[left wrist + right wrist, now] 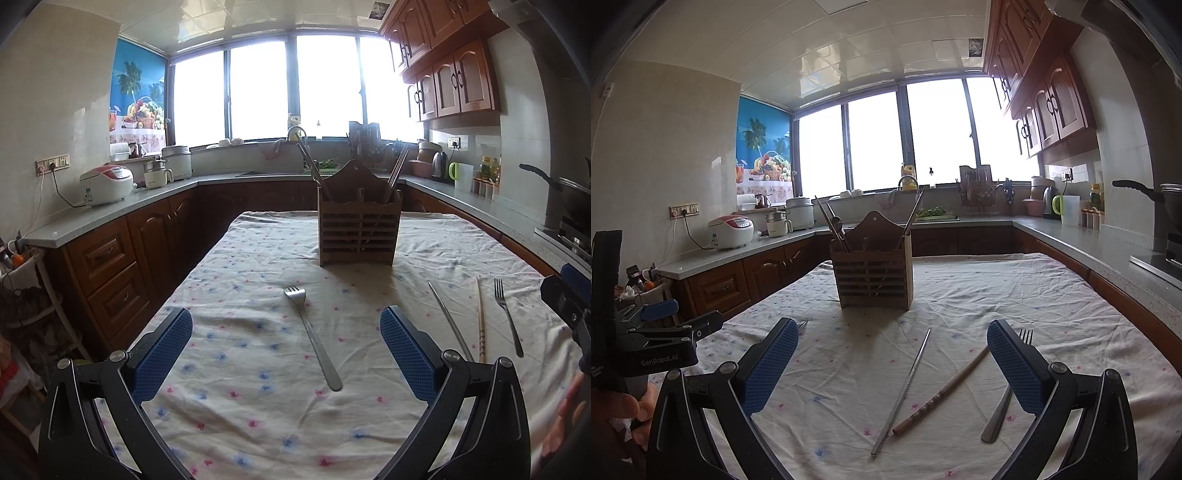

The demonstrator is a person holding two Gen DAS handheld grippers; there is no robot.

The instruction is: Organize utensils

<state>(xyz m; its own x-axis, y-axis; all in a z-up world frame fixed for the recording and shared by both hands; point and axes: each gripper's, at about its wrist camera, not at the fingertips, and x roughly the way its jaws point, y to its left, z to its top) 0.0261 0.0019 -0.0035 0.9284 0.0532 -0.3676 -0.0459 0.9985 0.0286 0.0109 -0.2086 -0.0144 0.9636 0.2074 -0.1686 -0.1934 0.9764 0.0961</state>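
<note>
In the left wrist view, the left gripper (286, 354) is wide apart and holds nothing. A shiny metal fork (312, 338) lies between its blue fingers on the flowery cloth (236, 280). The brown wooden holder box (358, 225) stands behind.

In the right wrist view, the right gripper (892, 363) is wide too, holding nothing. A thin metal chopstick (901, 395) and a wooden chopstick (942, 391) lie between its fingers. A second metal fork (1003, 406) is partly hidden by the right finger.

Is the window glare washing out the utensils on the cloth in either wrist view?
Left wrist view: window blown out white, holder backlit and dark, but the fork reads sharp. Right wrist view: same glare, metal chopstick and wooden chopstick clear; strong fisheye bending at the edges.
</note>
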